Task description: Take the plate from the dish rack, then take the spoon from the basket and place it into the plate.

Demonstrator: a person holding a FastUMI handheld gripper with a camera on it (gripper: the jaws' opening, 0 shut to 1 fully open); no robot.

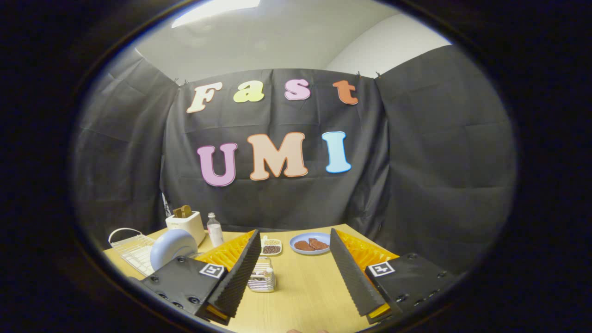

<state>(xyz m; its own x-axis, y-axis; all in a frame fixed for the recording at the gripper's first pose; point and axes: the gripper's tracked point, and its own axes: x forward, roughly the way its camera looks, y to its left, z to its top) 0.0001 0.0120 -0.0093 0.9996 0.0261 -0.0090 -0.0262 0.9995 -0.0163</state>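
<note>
Standing on edge in the white wire dish rack [132,249] at the lower left of the frame, the pale blue plate [172,247] leans upright with its round back turned toward the camera, just behind the left finger's black housing. The rack sits on the wooden table [305,286] and reaches out further left of the plate. The clear basket [262,275] stands on the table just beside the inner face of the left finger, low in the frame and a little left of centre; something pale lies inside it, but whether that is the spoon cannot be told.

The gripper [294,245] is spread wide, its two ridged black fingers [240,273] angled apart with bare table between them and nothing held.

Beyond the fingertips, near the middle of the frame, a small white dish [271,247] holds dark and light grains. To its right a second blue plate [311,243] carries brown pieces of food. At the left, behind the dish rack, a white toaster [186,224] has toast poking out of its top, and a small clear bottle [214,230] stands just right of it. Black cloth closes off the booth behind the table.
</note>
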